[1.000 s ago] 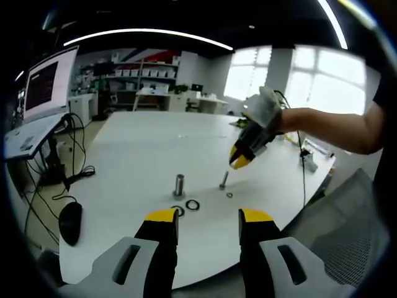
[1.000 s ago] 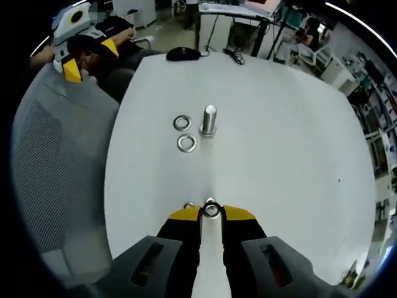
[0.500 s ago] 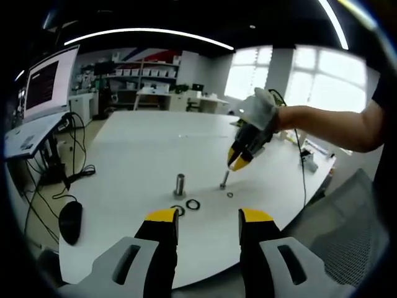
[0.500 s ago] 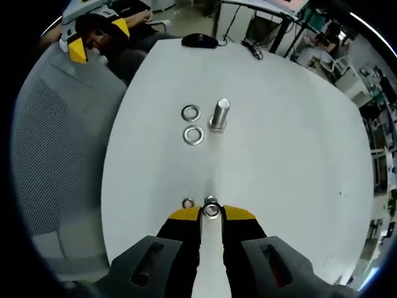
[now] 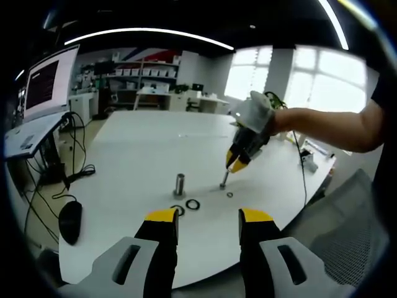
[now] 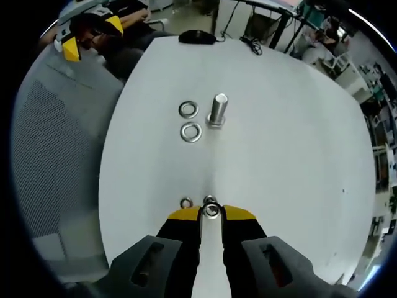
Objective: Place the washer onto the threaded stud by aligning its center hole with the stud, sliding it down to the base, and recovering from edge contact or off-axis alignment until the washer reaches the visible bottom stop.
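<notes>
Steel on steel — the right tongs [image 6: 211, 210] pinch a small washer [image 6: 211, 210] just above a slim threaded stud [image 5: 223, 180] on the white bench [image 6: 279, 155], while the left tongs [image 5: 209, 218] hang wide and empty. A slight tilt could catch the washer's edge on the stud tip — jamming it off-axis or flicking it loose beside the spare washer [image 6: 186, 203].

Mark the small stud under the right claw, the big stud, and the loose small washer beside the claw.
small stud [image 5: 223, 180], left gripper view: its shank, below the right claw's tips.
big stud [image 6: 217, 110], right gripper view: the middle of its shaft.
small washer [image 6: 186, 203], right gripper view: its ring, flat on the table.
</notes>
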{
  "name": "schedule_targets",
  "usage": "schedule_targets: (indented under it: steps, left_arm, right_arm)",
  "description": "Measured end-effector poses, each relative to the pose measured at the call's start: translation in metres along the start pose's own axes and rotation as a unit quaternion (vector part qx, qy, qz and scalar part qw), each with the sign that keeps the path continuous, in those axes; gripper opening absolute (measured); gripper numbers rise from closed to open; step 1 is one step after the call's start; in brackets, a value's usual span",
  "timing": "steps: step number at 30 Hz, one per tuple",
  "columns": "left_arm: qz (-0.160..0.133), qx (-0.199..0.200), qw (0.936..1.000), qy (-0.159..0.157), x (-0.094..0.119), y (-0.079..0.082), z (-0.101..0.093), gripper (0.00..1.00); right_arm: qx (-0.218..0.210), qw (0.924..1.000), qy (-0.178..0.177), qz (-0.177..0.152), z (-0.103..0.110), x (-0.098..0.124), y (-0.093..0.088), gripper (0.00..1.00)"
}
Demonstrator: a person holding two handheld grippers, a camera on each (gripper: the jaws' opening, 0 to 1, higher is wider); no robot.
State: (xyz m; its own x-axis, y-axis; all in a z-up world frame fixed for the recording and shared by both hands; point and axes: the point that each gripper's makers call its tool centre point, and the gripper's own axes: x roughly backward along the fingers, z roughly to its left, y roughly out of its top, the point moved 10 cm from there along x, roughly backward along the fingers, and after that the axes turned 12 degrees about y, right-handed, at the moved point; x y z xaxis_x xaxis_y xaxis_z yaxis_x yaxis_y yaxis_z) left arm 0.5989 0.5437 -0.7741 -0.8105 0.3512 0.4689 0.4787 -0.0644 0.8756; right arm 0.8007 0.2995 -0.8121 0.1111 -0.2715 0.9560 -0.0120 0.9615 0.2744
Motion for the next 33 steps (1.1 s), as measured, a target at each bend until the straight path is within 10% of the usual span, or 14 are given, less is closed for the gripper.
schedule_targets:
  steps: [33]
  left_arm:
    - [0.004,0.000,1.0000,0.001,0.000,0.000,0.000,0.36]
  right_arm:
    - [-0.033,0.9994,-0.003,-0.009,-0.005,-0.033,-0.014,0.13]
